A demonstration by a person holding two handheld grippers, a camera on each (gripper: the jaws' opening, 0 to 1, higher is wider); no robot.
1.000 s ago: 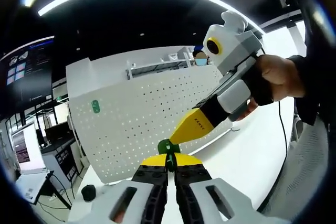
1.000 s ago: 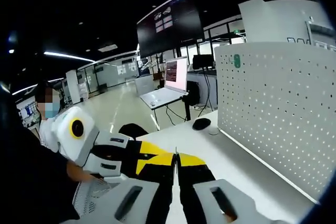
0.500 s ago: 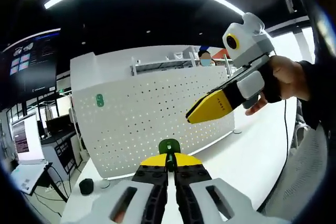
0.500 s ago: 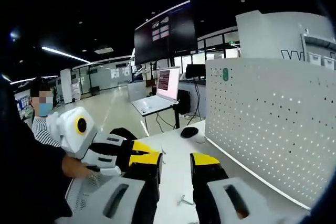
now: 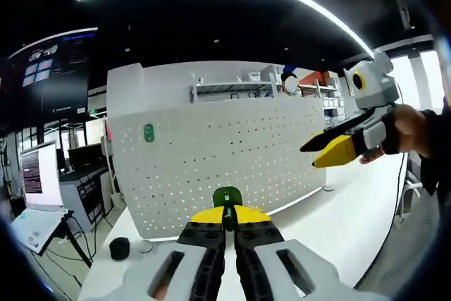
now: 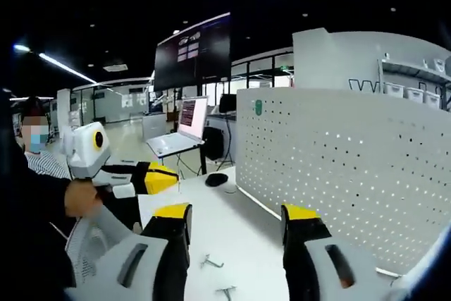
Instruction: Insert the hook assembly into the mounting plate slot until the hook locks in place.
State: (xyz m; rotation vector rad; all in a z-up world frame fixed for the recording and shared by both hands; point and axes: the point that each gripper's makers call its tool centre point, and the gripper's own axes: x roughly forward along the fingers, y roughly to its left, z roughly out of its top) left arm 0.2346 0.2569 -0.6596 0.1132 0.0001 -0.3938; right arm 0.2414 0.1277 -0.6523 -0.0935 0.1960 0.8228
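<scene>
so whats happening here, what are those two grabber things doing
A person holds a gripper in each hand in front of a white pegboard panel standing on a white table. The left gripper has its jaws shut on a small green hook piece, pointed at the panel but not touching it. The right gripper has its jaws wide open and holds nothing. Two small metal hooks lie on the table between its jaws. Nothing is inserted yet.
</scene>
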